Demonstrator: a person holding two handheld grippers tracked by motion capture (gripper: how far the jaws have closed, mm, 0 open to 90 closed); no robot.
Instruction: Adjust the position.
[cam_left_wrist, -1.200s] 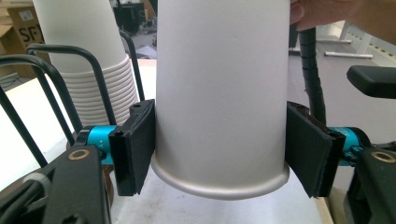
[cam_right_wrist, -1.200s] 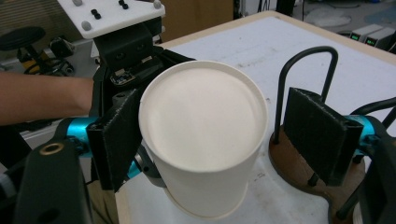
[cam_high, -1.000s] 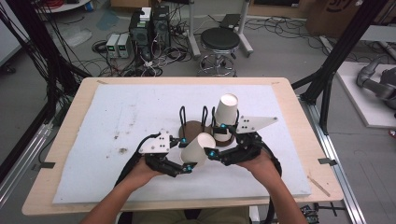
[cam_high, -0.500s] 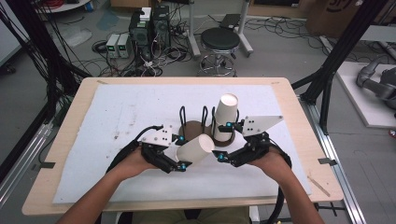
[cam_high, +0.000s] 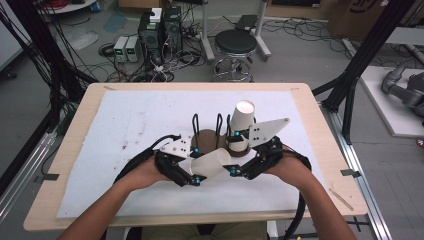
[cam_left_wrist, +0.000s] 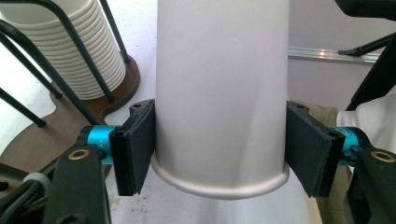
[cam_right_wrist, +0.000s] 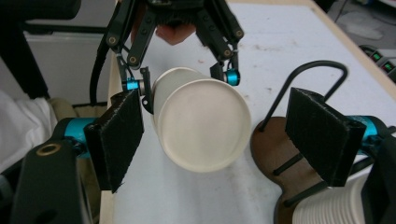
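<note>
From the high view, the left claw (cam_high: 196, 176) holds a single white paper cup (cam_high: 211, 163) on its side above the desk (cam_high: 100, 125), the cup's closed base pointing toward the right claw (cam_high: 234, 169). The right claw sits just beside that base, near the front of a brown wooden cup stand (cam_high: 207, 139) with black wire hoops. A stack of white cups (cam_high: 241, 122) stands tilted on the stand's right side, behind the right claw's grey plate.

In the left gripper view, the left claw (cam_left_wrist: 219, 149) grips the paper cup (cam_left_wrist: 222, 88) near its rolled rim, both black pads pressed against the cup's wall. The stack of cups (cam_left_wrist: 70, 46) sits within the wire hoops on the cup stand (cam_left_wrist: 116, 88) at upper left.

In the right gripper view, the right claw (cam_right_wrist: 224, 135) stands wide, its pads well apart and touching nothing. The paper cup (cam_right_wrist: 201, 123) lies between them, base facing the camera, held farther off by the left claw (cam_right_wrist: 182, 77). The cup stand (cam_right_wrist: 271, 144) lies at right, with the stack (cam_right_wrist: 327, 205) at the lower right corner.
</note>
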